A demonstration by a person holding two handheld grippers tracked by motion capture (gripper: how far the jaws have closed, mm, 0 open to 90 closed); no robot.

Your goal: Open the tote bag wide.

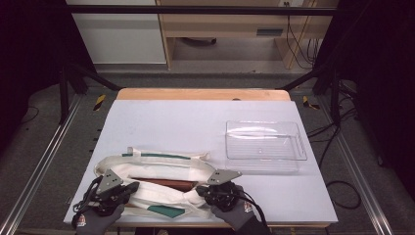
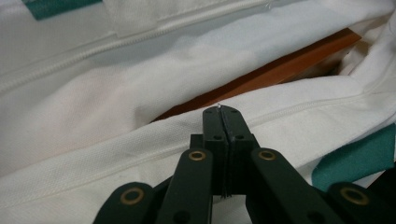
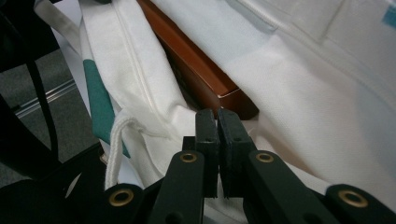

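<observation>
Both hand-held grippers, left [image 1: 128,187] and right [image 1: 201,190], were clenched, apparently on the bag's [image 1: 161,169] near rim; spreading it comes next, exposing the brown box [image 1: 164,183].

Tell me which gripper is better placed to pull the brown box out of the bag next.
Right, probably. The right gripper sits at the brown box's exposed corner, jaws shut on the white bag's rim. The left gripper pinches the near rim mid-opening, where mostly an edge of the box shows.
</observation>
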